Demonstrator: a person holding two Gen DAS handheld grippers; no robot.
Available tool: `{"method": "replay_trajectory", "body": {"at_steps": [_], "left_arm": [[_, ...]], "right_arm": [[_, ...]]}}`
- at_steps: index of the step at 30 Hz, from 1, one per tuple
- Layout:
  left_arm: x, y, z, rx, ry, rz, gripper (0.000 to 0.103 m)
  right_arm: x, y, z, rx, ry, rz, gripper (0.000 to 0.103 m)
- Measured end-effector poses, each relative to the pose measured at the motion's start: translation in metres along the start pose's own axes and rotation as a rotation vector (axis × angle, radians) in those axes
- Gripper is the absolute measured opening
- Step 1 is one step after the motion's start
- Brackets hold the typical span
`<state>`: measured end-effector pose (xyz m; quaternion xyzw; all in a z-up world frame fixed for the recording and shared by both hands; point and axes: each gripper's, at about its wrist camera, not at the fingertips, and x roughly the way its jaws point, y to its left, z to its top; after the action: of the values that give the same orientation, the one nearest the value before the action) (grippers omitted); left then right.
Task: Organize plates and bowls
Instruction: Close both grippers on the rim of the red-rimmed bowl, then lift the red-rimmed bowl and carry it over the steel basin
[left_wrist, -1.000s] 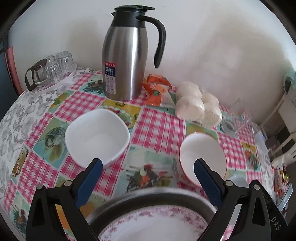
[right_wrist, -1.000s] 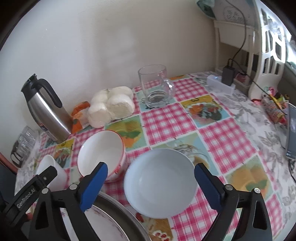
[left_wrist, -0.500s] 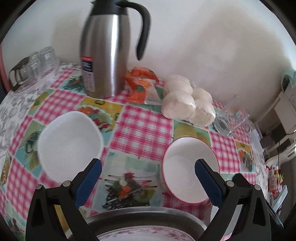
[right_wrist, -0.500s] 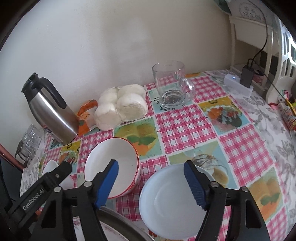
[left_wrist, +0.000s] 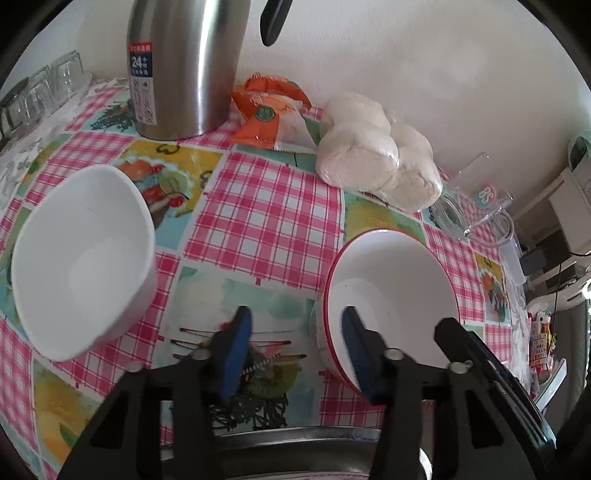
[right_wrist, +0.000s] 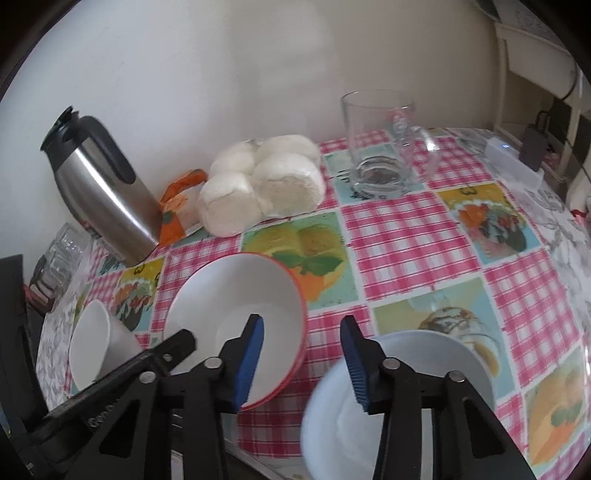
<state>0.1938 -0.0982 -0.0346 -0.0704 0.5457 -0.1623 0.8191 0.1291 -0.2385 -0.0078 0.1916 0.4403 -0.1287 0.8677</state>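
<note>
A red-rimmed white bowl stands on the checked tablecloth; it also shows in the right wrist view. My left gripper is partly closed, its jaws straddling the bowl's left rim, with a gap still showing. A squarish white bowl sits to the left, also in the right wrist view. My right gripper is partly closed, one jaw over the red-rimmed bowl's right rim, the other over a pale blue bowl. A steel basin's rim lies under the left gripper.
A steel thermos jug, an orange snack packet and bagged white buns line the wall. A glass mug stands at the back right. Small glasses sit far left. A power strip lies far right.
Both grippers have narrowed from wide open and moved forward. The left one shifted right onto the red-rimmed bowl's left rim; the right one shifted left over its right rim.
</note>
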Motion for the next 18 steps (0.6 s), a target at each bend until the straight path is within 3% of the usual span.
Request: {"method": "replay_trajectory", "body": {"at_steps": [8,18], "left_arm": [[0.003,-0.008,-0.004,0.029,0.002,-0.046,0.022],[0.007,-0.007,-0.004,0.04,-0.003,-0.047,0.017]], "right_arm": [[0.011,0.006,-0.005,-0.028,0.027,-0.003,0.031],[0.014,0.006,-0.008,-0.02,0.033,0.037,0.027]]}}
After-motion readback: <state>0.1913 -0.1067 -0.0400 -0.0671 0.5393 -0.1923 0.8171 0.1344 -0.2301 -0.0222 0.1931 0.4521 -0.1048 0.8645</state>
